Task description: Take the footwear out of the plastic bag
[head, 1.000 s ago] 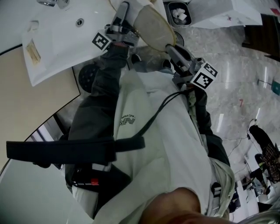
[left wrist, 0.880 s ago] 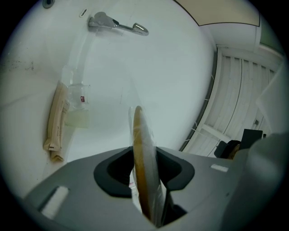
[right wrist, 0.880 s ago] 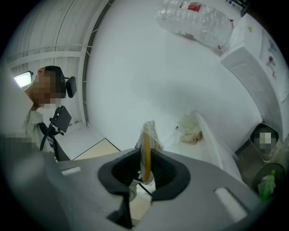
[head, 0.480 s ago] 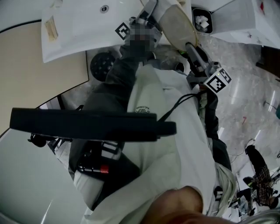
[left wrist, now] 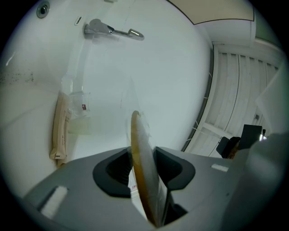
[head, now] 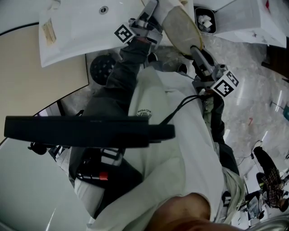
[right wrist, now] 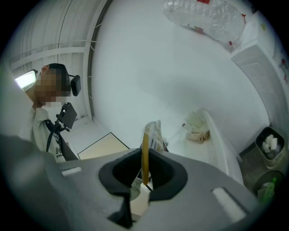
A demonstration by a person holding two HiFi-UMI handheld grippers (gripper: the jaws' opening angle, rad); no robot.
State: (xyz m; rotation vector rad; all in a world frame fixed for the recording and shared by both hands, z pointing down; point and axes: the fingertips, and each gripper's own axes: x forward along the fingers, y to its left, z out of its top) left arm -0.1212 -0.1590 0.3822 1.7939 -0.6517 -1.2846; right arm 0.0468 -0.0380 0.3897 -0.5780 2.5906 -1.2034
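A flat beige slipper [head: 180,28] hangs in the air above the person's chest, held from both ends. My left gripper [head: 155,10] is shut on its far end. My right gripper [head: 195,48] is at its near end, where its jaws have just been closing on the edge. In the left gripper view the slipper [left wrist: 139,149] stands edge-on between the jaws of the left gripper [left wrist: 145,168], and a thin clear film seems to lie over it. In the right gripper view only a narrow tan edge of the slipper [right wrist: 145,149] shows between the jaws of the right gripper [right wrist: 145,175].
A second tan slipper in a clear bag [left wrist: 61,128] lies on the white table [head: 76,34]. A metal handle [left wrist: 113,31] sits farther back. A crumpled clear bag [right wrist: 203,13] lies on the table. A small bin [head: 204,20] stands on the marble floor.
The head view has shifted, so the grippers sit higher in the picture. Both grippers still hold the slipper between them, and the grip looks unchanged.
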